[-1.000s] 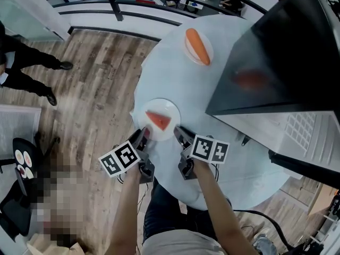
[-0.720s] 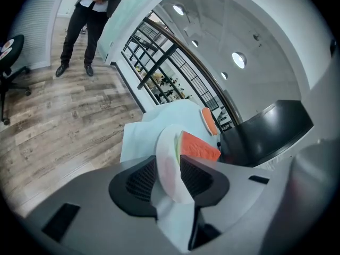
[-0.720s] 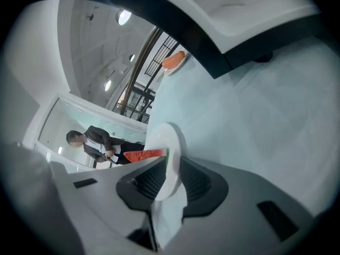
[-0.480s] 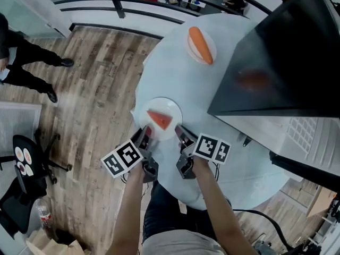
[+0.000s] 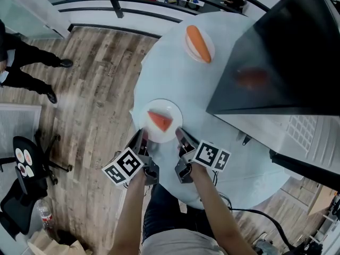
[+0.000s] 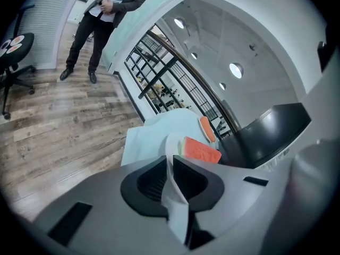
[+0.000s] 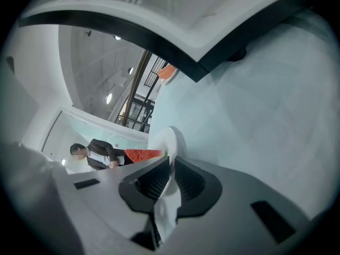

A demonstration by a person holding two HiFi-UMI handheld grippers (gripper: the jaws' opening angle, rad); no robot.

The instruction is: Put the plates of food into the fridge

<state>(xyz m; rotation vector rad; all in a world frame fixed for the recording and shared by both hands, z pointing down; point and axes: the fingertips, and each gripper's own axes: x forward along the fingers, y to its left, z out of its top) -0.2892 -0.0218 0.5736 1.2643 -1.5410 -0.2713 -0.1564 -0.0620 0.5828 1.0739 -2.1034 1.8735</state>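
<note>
A white plate (image 5: 171,111) with a red watermelon slice (image 5: 160,120) sits near the front edge of the pale round table (image 5: 175,84). My left gripper (image 5: 140,139) has just been closing and is shut on the plate's left rim (image 6: 171,158). My right gripper (image 5: 179,137) is shut on the right rim (image 7: 169,142). The slice shows beyond the jaws in both gripper views (image 6: 200,150) (image 7: 142,154). A second plate with a carrot (image 5: 198,42) lies at the table's far side. The fridge's dark open door (image 5: 276,52) hangs over the table's right.
A person in dark clothes (image 5: 24,70) stands on the wooden floor at left. A black office chair (image 5: 24,169) is at lower left. A dark railing (image 5: 133,4) runs behind the table. The white fridge body (image 5: 303,134) is at right.
The left gripper's jaws have closed onto the plate's left rim. Both grippers have shifted only slightly.
</note>
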